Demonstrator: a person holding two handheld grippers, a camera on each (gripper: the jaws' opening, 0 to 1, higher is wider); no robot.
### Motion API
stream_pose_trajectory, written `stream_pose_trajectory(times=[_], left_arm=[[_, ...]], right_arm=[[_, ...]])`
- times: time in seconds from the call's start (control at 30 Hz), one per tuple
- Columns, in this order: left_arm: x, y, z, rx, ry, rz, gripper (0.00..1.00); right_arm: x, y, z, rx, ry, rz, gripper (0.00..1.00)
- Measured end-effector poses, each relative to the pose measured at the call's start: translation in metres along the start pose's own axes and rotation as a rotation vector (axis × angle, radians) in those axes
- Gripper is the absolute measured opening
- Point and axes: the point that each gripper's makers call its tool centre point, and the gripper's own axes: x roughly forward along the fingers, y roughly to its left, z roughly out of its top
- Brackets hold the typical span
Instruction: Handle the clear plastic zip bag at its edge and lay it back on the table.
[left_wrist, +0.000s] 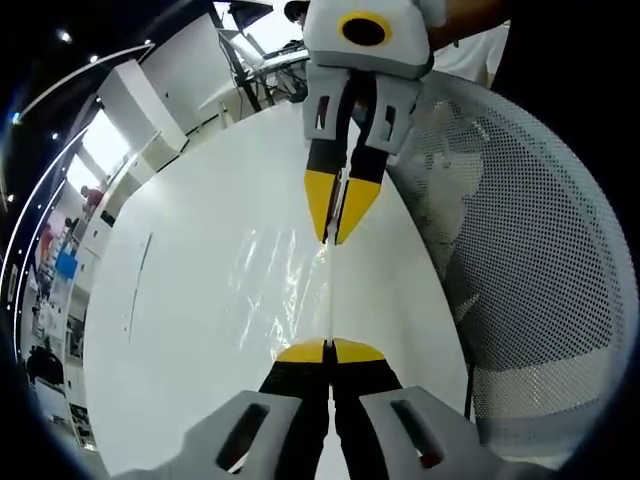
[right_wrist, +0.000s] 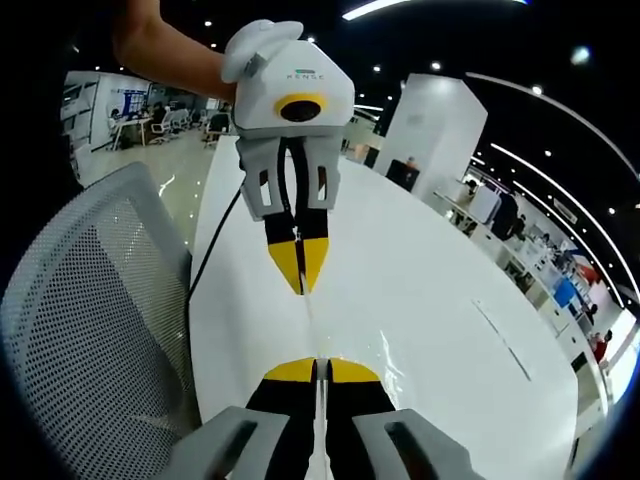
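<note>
Left tool (left_wrist: 329, 350) and right tool (right_wrist: 316, 370) clamped, tips facing.

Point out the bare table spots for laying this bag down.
Bare white table stretches beyond the clear zip bag toward the far edge. Crowded along the near edge: left gripper and right gripper pinch the bag's edge beside the mesh chair.

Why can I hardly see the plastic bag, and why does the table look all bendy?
In the left gripper view the clear zip bag shows mostly as white glare streaks from ceiling lights on the white table. In the right gripper view, the bag is edge-on, a thin line with a little glint. The fisheye lens curves both views.
</note>
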Motion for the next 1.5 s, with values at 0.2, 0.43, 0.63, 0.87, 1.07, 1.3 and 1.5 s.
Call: stream_pose_trajectory(times=[0.2,0.43,0.63,0.87,1.07,1.3,1.5], left_arm=[[0.0001,0.0006,0.0002,-0.002,-0.002,0.000,0.00],[0.0002,0.0008,-0.0003,-0.005,-0.004,0.000,0.00],[0.0003,0.0011,-0.0010,-0.006,-0.004,-0.001,0.00],[0.0000,0.0014,-0.0016,-0.010,-0.004,0.000,0.00],[-0.0007,0.0029,-0.0023,-0.016,-0.005,0.004,0.00],[-0.0010,0.0026,-0.0022,-0.017,-0.005,0.003,0.00],[-0.0015,0.0027,-0.0027,-0.016,-0.004,0.002,0.00]], right_arm=[[-0.0006,0.0001,0.0005,0.002,0.000,0.000,0.00],[-0.0010,-0.0002,-0.0009,0.003,0.000,0.000,0.00],[-0.0012,-0.0005,-0.0025,0.008,0.001,-0.001,0.00],[-0.0012,-0.0010,-0.0036,0.009,0.001,-0.002,0.00],[-0.0020,-0.0013,-0.0040,0.015,0.001,-0.005,0.00],[-0.0040,-0.0014,-0.0042,0.015,0.003,-0.007,0.00],[-0.0039,-0.0015,-0.0044,0.024,0.001,-0.008,0.00]])
